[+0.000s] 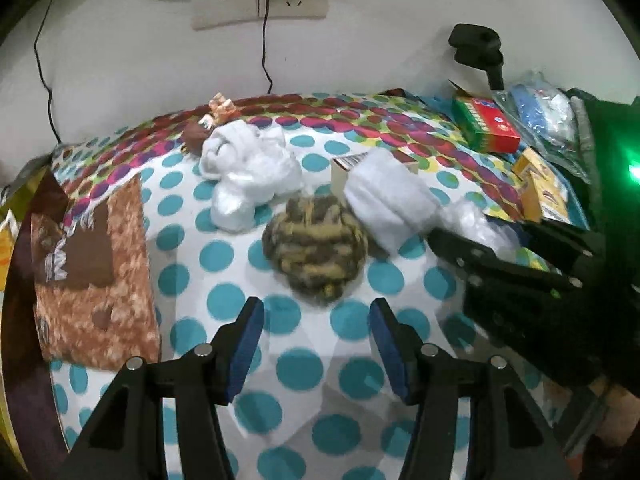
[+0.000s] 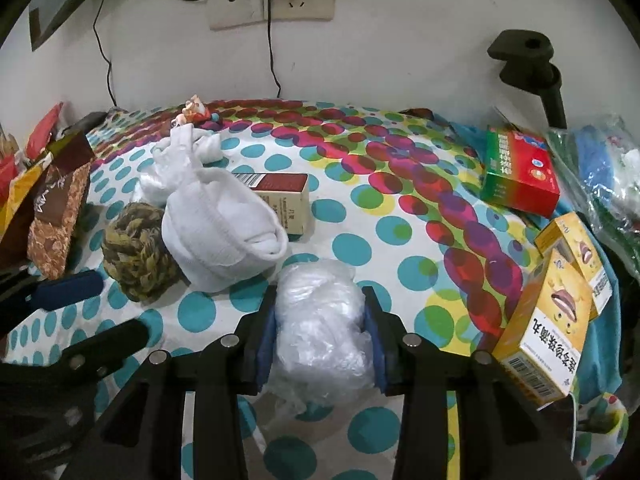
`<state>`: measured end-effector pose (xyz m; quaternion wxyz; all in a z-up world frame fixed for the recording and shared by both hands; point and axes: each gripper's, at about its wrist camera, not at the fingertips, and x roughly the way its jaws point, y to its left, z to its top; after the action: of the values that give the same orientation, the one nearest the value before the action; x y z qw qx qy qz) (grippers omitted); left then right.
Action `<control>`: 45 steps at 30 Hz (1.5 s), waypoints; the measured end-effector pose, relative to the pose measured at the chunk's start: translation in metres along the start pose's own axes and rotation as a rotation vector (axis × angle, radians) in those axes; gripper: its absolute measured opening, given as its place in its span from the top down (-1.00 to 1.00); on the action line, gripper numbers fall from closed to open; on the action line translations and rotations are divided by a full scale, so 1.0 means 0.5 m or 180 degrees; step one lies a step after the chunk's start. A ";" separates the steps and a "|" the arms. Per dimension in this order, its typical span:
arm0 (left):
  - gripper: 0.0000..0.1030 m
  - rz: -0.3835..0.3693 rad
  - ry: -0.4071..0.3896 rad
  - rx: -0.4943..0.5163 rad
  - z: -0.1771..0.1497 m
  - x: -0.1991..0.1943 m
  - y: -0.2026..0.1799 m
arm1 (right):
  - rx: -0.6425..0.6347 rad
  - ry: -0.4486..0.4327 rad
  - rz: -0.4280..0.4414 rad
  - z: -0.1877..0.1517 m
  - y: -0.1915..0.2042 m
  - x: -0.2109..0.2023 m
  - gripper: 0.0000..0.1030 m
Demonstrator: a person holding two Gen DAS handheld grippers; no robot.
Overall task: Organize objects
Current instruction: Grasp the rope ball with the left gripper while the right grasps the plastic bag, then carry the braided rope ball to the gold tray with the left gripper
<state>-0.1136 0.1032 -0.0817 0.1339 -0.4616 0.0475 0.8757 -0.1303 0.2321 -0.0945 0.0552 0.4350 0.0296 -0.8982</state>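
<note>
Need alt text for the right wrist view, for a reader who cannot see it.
The right gripper is shut on a crumpled clear plastic bag lying on a polka-dot cloth. Behind it to the left lie a rolled white sock and a braided rope ball; yellow boxes stand at right.

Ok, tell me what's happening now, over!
Right tool shut on crumpled clear plastic bag. Left tool open, empty, above braided rope ball. White sock roll leans against the ball.

crumpled clear plastic bag (image 2: 320, 328) on dotted cloth, rolled white sock (image 2: 224, 232) touching braided rope ball (image 2: 136, 256)
</note>
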 end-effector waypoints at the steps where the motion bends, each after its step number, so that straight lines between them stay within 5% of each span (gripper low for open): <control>1: -0.10 0.0066 -0.0005 0.0027 0.007 0.005 -0.003 | -0.0012 0.0003 -0.0014 0.000 0.003 0.000 0.28; 9: -0.13 0.0136 -0.0107 0.0184 0.048 0.038 -0.012 | -0.0046 0.0006 -0.0069 0.001 0.008 0.000 0.27; 16: -0.17 -0.0090 -0.0186 -0.0079 0.045 0.054 0.022 | -0.0010 0.0008 -0.0061 0.004 0.009 0.004 0.24; 22: -0.17 0.0104 -0.0188 0.0064 0.038 0.060 0.005 | 0.0006 0.0008 -0.0059 0.005 0.010 0.005 0.24; 32: -0.35 0.0104 -0.0167 -0.0032 0.045 0.060 0.017 | 0.0004 0.0009 -0.0056 0.006 0.010 0.007 0.24; 34: -0.30 0.0098 -0.0170 -0.0027 0.044 0.059 0.016 | 0.0003 0.0009 -0.0056 0.007 0.012 0.008 0.24; 35: -0.06 0.0061 -0.0188 -0.0015 0.044 0.057 0.013 | 0.0002 0.0008 -0.0058 0.007 0.013 0.007 0.24; 45: -0.05 0.0100 -0.0225 -0.0192 0.030 0.043 0.036 | -0.0005 0.0009 -0.0060 0.006 0.008 0.009 0.24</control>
<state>-0.1424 0.0930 -0.0916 0.1078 -0.4334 0.0236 0.8944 -0.1351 0.2273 -0.0961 0.0471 0.4359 0.0345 -0.8981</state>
